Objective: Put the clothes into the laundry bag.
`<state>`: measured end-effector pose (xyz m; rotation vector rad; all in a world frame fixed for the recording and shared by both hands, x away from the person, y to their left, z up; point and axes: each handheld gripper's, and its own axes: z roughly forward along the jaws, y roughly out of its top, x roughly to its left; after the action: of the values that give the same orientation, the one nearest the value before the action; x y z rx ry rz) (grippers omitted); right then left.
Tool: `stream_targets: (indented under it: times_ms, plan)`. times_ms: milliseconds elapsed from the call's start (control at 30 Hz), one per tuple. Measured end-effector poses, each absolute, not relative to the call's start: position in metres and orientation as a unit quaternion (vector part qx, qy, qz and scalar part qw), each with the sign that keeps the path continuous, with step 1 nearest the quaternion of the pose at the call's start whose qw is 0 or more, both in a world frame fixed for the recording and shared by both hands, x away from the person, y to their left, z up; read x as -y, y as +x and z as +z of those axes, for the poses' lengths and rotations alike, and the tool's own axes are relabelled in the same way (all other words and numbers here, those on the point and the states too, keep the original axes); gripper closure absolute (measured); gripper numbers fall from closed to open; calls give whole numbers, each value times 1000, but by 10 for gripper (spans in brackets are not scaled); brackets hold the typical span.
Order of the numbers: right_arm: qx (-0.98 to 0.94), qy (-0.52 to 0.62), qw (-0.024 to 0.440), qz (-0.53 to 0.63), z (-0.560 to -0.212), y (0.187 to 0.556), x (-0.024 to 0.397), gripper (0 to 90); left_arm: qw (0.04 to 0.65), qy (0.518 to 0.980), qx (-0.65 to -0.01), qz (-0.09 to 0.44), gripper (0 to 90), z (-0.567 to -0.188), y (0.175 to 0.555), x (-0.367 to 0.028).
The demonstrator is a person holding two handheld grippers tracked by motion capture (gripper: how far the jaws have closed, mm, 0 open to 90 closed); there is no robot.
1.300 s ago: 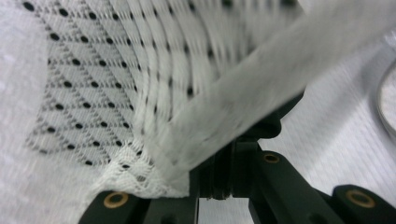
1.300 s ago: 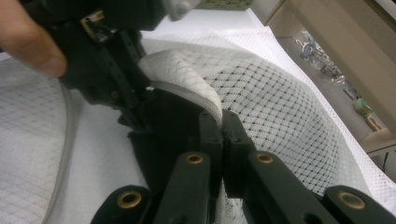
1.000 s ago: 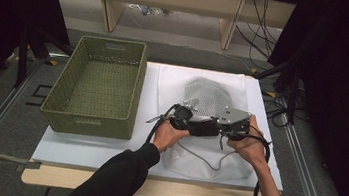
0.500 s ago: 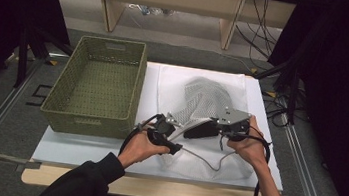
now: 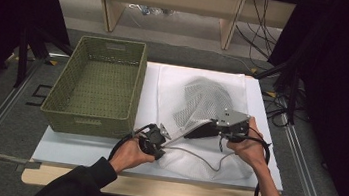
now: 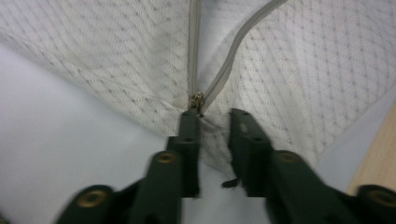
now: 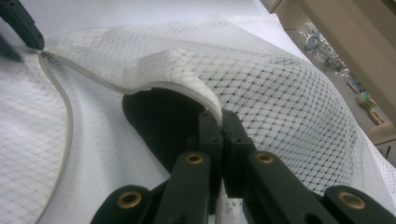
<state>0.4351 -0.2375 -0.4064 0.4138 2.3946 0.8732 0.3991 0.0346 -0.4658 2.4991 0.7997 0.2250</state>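
Observation:
A white mesh laundry bag (image 5: 174,85) lies on the white table with a dark garment (image 5: 201,101) inside it. Its grey zipper (image 6: 233,46) is open. My right gripper (image 5: 187,135) (image 7: 219,116) is shut on the upper lip of the opening and lifts it. My left gripper (image 5: 162,149) (image 6: 215,116) sits at the bag's left end, where the metal slider (image 6: 198,100) rests just past one jaw tip. Its jaws have just been closing and stand narrowly apart, with bunched mesh pinched between them.
A green woven basket (image 5: 88,117) stands at the table's left, close behind my left hand. The white tabletop (image 5: 75,149) runs to a wooden front edge. Cables (image 5: 283,99) and dark stands crowd the right side. Shelving legs stand beyond the table.
My left hand has moved left, away from the right gripper, to the bag's left end. The zipper now lies open between the two grippers. The right gripper has kept still.

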Motion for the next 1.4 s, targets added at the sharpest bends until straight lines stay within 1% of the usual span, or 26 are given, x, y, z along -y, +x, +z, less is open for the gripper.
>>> stream_targets:
  times_ms: [33,67,133,467,667,833,867,933,1000,1100,1133,1167,1200,1233,1267,1300,1400]
  plan:
    - [-892,141,282,324,-406,436,238,897,251,918,-294,83,811,-466,399,-35]
    - [-892,141,282,324,-406,436,238,897,252,918,-294,78,811,-467,399,-37]
    - [-892,146,280,322,-408,435,240,897,254,919,-292,77,883,-467,397,-40]
    - [-902,141,267,308,-418,421,238,897,258,918,-290,81,891,-464,386,-59]
    - [-916,138,244,287,-431,409,237,897,255,919,-288,82,891,-466,383,-69]
    - [-927,123,245,258,-444,409,233,898,255,918,-292,83,890,-466,383,-74]
    - [-927,133,236,261,-447,408,231,898,257,917,-292,83,888,-466,382,-75]
    - [-932,125,234,247,-451,408,231,898,264,917,-290,78,881,-465,381,-75]
    - [-930,124,243,246,-455,409,230,898,268,915,-292,80,868,-463,380,-75]
    - [-931,122,242,243,-459,410,231,898,273,915,-286,77,839,-458,378,-77]
    - [-934,130,232,239,-460,409,231,898,277,910,-298,82,822,-458,377,-78]
    - [-934,125,233,242,-462,409,231,898,282,910,-293,82,794,-457,377,-79]
    - [-936,125,228,239,-465,409,231,898,289,906,-298,81,698,-456,376,-79]
    - [-937,132,224,235,-466,408,231,898,296,900,-311,80,657,-456,375,-80]
    - [-937,132,224,235,-466,408,231,898,300,900,-307,79,657,-454,375,-81]
    - [-936,120,232,234,-466,410,231,898,305,899,-304,81,638,-454,374,-81]
    - [-938,130,221,232,-468,409,231,898,322,887,-318,87,532,-451,372,-82]
